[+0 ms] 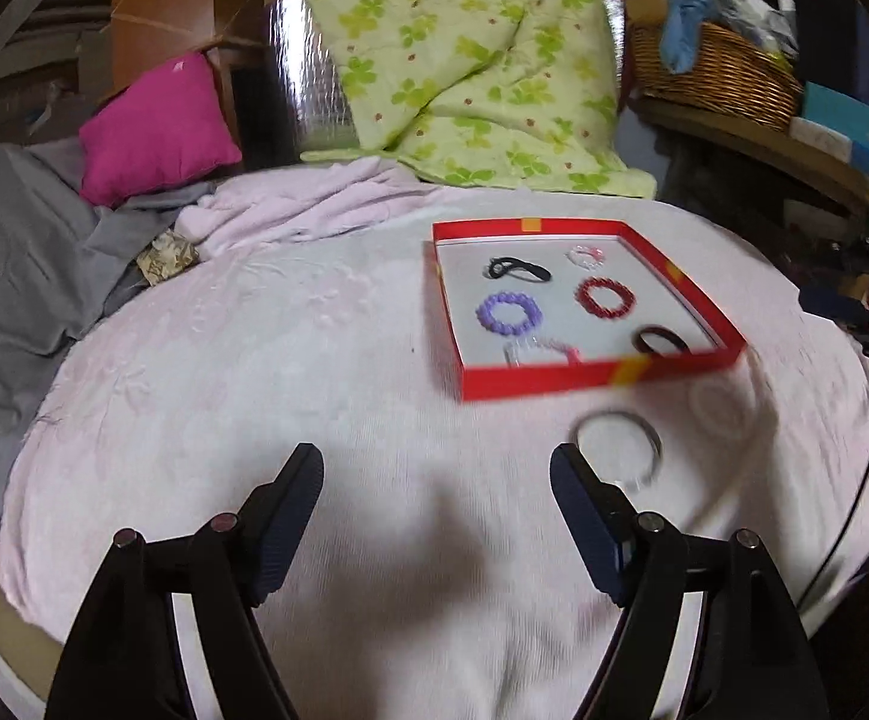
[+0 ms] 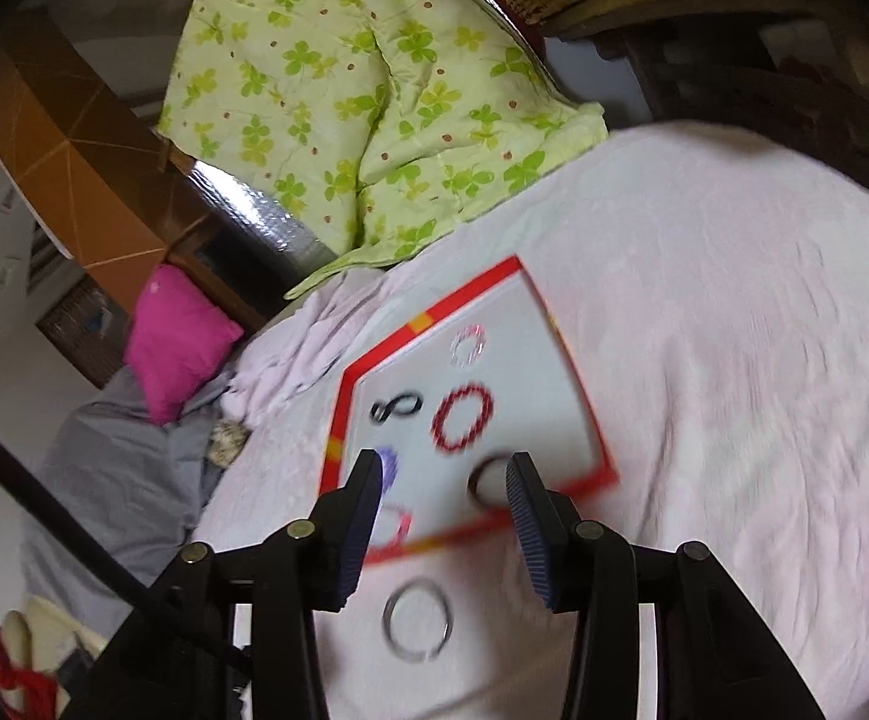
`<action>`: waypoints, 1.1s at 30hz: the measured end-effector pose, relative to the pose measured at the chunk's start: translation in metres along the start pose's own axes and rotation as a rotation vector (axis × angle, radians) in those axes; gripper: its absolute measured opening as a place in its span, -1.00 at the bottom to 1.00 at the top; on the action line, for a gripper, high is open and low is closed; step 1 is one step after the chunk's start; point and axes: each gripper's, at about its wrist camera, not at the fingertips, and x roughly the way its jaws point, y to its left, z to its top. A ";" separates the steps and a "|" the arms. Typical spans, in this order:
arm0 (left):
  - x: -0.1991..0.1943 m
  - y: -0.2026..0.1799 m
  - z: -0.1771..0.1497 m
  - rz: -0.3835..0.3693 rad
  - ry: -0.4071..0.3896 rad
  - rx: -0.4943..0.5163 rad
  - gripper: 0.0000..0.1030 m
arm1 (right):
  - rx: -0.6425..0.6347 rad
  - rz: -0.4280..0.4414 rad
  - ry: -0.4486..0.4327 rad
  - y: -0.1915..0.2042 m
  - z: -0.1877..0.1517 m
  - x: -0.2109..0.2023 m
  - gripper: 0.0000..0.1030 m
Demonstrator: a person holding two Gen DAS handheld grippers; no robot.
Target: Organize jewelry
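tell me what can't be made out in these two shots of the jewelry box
- Left wrist view: the pale bracelet is cut by the red box near wall; motion blur hides its beads.
- Left wrist view: a faint ring shape on the bedspread is too washed out to identify.
- Right wrist view: the purple bracelet is mostly hidden behind a gripper finger.

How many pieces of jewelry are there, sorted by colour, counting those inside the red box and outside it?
Black hair tie: 1
Clear-pink bracelet, clear-pink bracelet by the near wall: 2
Red beaded bracelet: 1
Purple beaded bracelet: 1
Dark band: 1
Silver bangle, outside the red box: 1
Total: 7
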 end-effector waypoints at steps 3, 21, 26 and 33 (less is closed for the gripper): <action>-0.018 -0.006 -0.021 -0.026 0.014 0.019 0.53 | -0.012 -0.001 0.001 -0.005 -0.021 -0.016 -0.09; -0.129 -0.019 -0.035 -0.076 -0.076 0.079 0.54 | 0.064 0.042 0.049 -0.031 -0.089 -0.065 -0.09; -0.138 -0.008 -0.037 -0.067 -0.108 0.062 0.56 | 0.021 0.032 0.050 -0.020 -0.087 -0.084 -0.09; -0.149 -0.005 -0.040 -0.081 -0.125 0.044 0.56 | -0.026 0.025 0.006 -0.001 -0.078 -0.116 -0.09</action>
